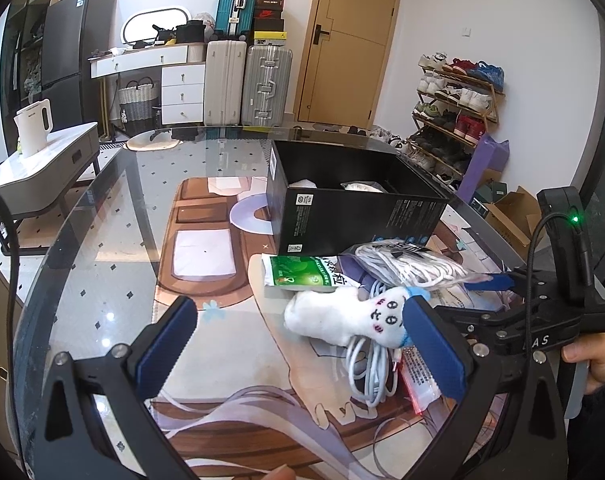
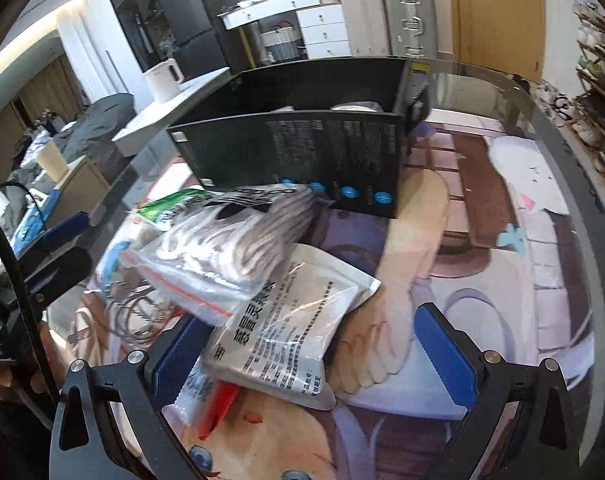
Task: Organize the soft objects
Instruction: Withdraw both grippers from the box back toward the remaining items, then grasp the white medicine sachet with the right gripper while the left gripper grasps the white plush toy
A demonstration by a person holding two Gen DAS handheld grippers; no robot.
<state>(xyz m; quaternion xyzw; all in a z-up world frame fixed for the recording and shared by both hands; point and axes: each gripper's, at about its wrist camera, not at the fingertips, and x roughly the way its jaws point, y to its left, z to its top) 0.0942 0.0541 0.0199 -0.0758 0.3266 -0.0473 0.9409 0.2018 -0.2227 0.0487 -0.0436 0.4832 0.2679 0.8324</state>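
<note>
A white plush toy (image 1: 342,316) with a stitched face lies on the printed mat, just inside the right finger (image 1: 434,344) of my left gripper (image 1: 302,344), which stands open. Behind it lie a green packet (image 1: 302,274), a bag of white rope (image 1: 414,264) and a coil of white cable (image 1: 370,376). The black box (image 1: 354,212) stands open behind the pile. In the right wrist view my right gripper (image 2: 314,356) is open around a white pouch with printed text (image 2: 294,332). The rope bag (image 2: 230,248) lies over that pouch.
The glass table edge (image 1: 82,208) curves round on the left and far side. The other gripper with a hand on it (image 1: 542,312) sits at the right of the left wrist view. A red-topped bag (image 2: 210,404) lies under the pouch. The black box (image 2: 302,152) holds pale items.
</note>
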